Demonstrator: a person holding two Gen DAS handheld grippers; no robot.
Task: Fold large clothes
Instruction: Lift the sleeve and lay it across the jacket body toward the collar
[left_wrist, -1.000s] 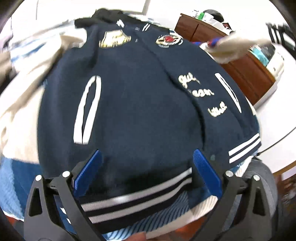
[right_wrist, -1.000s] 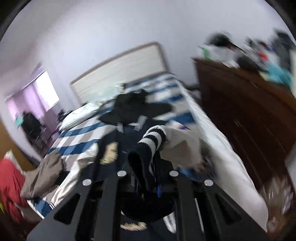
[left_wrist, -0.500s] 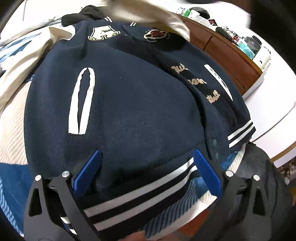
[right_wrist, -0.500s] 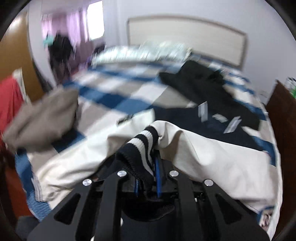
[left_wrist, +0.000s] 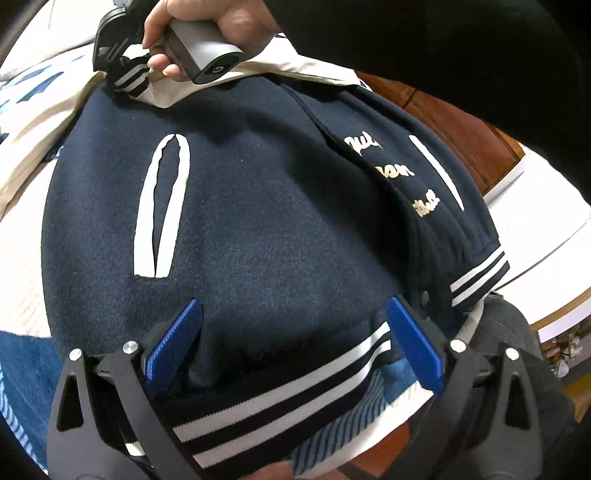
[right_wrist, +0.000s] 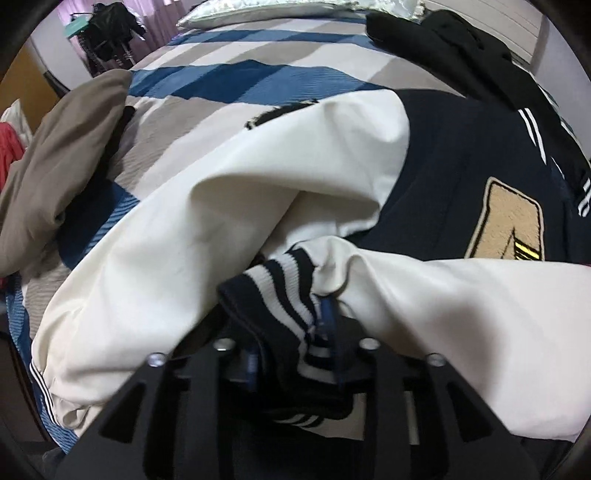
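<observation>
Right hand-held gripper (right_wrist: 291, 332) opening, striped cuff (right_wrist: 280, 284) between jaws, atop jacket (left_wrist: 258, 206); left hand-held gripper (left_wrist: 291, 339) spread at jacket's hem.

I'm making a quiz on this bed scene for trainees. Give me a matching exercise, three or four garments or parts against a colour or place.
Things:
1. striped cuff
2. jacket body
3. grey-brown garment
4. black garment

Descriptions:
A. lies near the headboard, beyond the jacket
B. navy, with white-trimmed pockets
C. between the fingers of the right gripper, whose jaws are opening
D. bunched at the bed's left edge in the right wrist view

Pairs: 1-C, 2-B, 3-D, 4-A
</observation>
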